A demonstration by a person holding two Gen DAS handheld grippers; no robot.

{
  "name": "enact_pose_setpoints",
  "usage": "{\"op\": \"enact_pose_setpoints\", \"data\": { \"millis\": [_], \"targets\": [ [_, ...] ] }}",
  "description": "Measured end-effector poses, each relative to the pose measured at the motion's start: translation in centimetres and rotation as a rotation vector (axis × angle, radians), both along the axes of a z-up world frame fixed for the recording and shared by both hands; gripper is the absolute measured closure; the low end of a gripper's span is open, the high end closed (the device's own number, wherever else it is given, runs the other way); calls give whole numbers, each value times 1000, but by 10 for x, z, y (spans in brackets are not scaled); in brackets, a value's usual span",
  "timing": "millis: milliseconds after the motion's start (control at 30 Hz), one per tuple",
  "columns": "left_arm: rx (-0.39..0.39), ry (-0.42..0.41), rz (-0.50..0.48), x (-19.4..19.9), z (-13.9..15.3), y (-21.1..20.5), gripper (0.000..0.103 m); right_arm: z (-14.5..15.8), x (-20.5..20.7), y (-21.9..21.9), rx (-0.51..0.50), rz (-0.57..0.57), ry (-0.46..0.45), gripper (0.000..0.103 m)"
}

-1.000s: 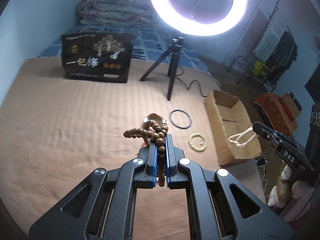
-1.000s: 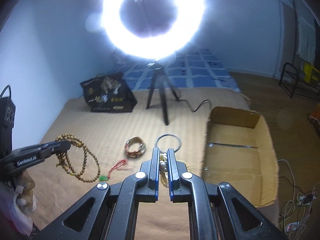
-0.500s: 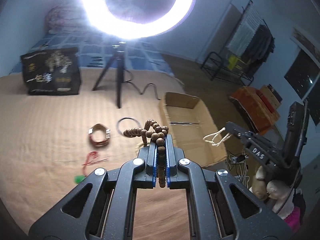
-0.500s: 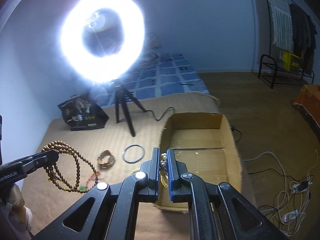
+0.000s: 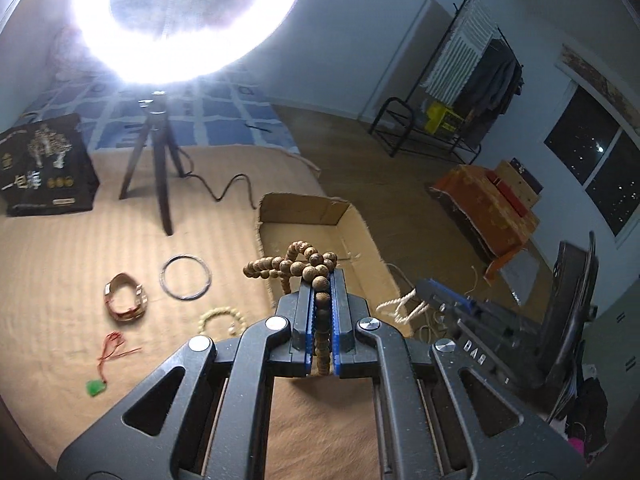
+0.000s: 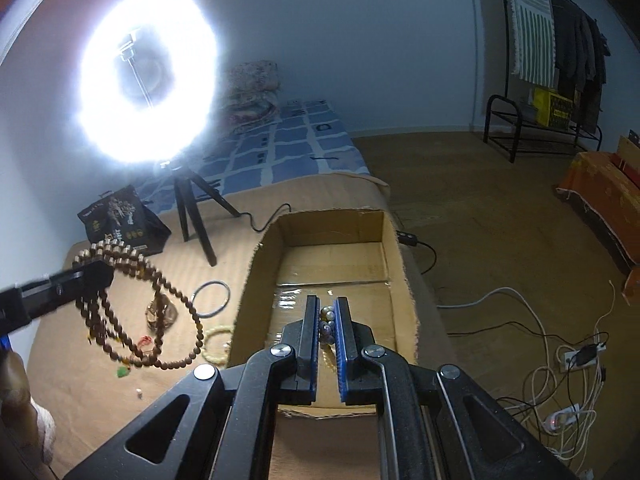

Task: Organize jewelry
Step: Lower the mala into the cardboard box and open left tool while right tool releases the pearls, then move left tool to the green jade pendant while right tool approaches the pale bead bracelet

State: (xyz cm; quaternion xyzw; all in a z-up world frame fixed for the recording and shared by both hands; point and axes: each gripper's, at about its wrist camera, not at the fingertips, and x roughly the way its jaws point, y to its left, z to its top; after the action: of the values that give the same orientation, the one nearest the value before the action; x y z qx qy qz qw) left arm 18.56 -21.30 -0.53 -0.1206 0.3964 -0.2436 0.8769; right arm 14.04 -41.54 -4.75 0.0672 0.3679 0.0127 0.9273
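Left gripper [image 5: 323, 300]: its blue-padded jaws are clamping a long strand of round brown wooden beads [image 5: 298, 266], which is hanging in loops in the air just short of the box's near-left wall.
Right gripper [image 6: 328, 326]: its jaws are pinching a pale pearl-like bead string [image 6: 327, 320] above the box floor; from the left wrist view the string is dangling as a whitish loop [image 5: 400, 306] off the tip.
Open shallow cardboard box [image 6: 256, 264]: it is sitting on the tan ribbed bedspread [image 5: 60, 248] at its edge; its taped floor is looking bare, so nothing seems to be sorted into it yet.
Dark thin metal bangle [image 5: 186, 282]: it is lying flat on the bedspread, left of the box.
Reddish-brown wide bracelet with a metal clasp [image 5: 126, 300]: it is resting just beside the bangle.
Cream beaded bracelet [image 5: 222, 320]: it is lying near the box's near-left corner.
Red cord with a small green pendant [image 5: 104, 364]: it is lying apart from the rest, nearest the camera.
Done: two pieces are lifted and being carried at the box.
Left to do: judging by this, both held strands are waiting to be dropped in, and four pieces are remaining on the bedspread.
Progress: likely in the early part.
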Motion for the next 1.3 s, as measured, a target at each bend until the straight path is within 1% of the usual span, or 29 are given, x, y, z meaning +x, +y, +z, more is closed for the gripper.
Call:
{"op": "enact_pose_setpoints", "data": {
  "millis": [167,400,667,767,867,900,933,1000,1067,1100,1133,1167,1200,1233,1300],
  "targets": [
    [11,3,-27,15,-8,-21,99,-6,3,-9,7,-16,15,99],
    [73,24,-46,34,-35,-52,99,-18,13,-17,15,-33,44,99],
    [137,65,-67,42,-66,-66,99,-37,22,-20,7,-38,99,98],
    [164,80,-79,42,-73,-69,99,-40,24,-21,15,-36,111,98],
    [175,86,-87,41,-77,-71,99,-42,23,-20,8,-36,117,96],
    [182,90,-87,41,-77,-71,99,-42,23,-21,9,-39,116,92],
    [187,95,-89,41,-78,-71,99,-41,22,-22,13,-41,114,85],
    [199,95,-91,41,-79,-72,98,-40,19,-24,16,-50,108,75],
    [211,84,-89,39,-77,-72,90,-39,19,-25,17,-54,108,74],
    [213,83,-89,37,-76,-72,80,-39,19,-25,14,-56,111,71],
    [209,81,-89,36,-74,-71,71,-39,18,-25,11,-63,113,61],
    [208,79,-90,35,-73,-70,68,-39,18,-26,10,-67,111,55],
    [209,74,-88,35,-71,-69,68,-38,17,-26,8,-72,107,45],
    [212,72,-84,34,-70,-68,68,-37,15,-27,6,-76,102,43],
    [207,71,-79,32,-68,-65,68,-34,12,-28,5,-77,97,43]
  ]
}}
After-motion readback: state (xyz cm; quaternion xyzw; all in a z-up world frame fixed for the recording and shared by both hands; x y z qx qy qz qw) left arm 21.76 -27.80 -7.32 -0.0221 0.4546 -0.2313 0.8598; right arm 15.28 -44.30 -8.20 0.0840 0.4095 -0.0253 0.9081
